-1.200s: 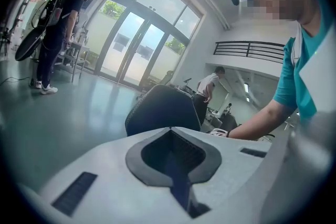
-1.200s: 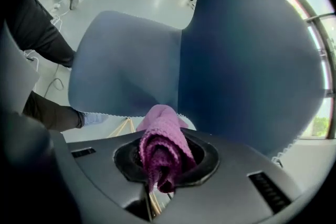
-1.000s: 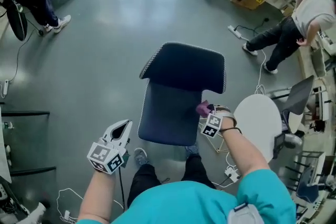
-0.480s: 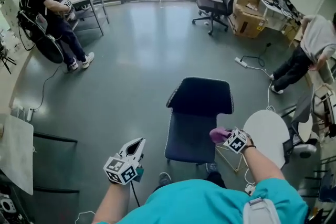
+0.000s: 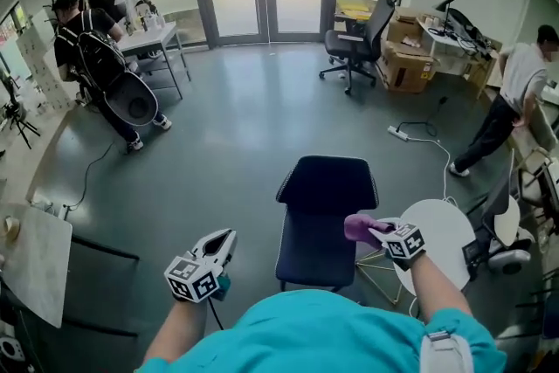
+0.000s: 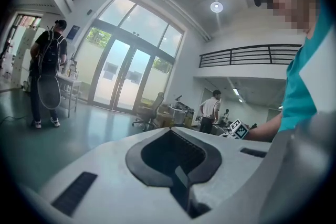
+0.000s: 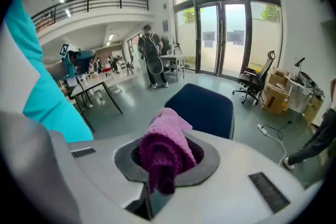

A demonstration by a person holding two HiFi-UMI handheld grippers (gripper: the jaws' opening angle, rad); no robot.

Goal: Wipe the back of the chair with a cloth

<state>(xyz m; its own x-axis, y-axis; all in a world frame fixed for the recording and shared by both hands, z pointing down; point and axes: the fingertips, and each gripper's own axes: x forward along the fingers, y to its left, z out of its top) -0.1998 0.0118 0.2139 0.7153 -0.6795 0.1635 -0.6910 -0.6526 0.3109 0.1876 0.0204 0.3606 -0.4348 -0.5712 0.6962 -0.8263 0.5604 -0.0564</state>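
Note:
A dark navy chair [image 5: 327,186] stands on the grey floor just ahead of me, its backrest on the far side and its seat [image 5: 313,251] nearer. My right gripper [image 5: 376,230] hovers over the seat's right edge, shut on a purple cloth [image 5: 358,227]. The right gripper view shows the cloth [image 7: 165,152] bunched between the jaws, with the chair's backrest [image 7: 203,109] beyond it. Left of the chair, my left gripper [image 5: 225,242] is held in the air. The left gripper view shows its jaws closed together with nothing in them [image 6: 176,165].
A white round table [image 5: 441,242] stands right of the chair, and a desk corner [image 5: 35,262] is at the left. Farther off are a black office chair [image 5: 360,37], cardboard boxes [image 5: 409,44], a power strip [image 5: 398,134], and people at the left [image 5: 96,57] and right [image 5: 515,92].
The head view has lifted, so more of the room shows and the chair sits lower in it. Both grippers keep their places beside the chair, the right still holding the cloth.

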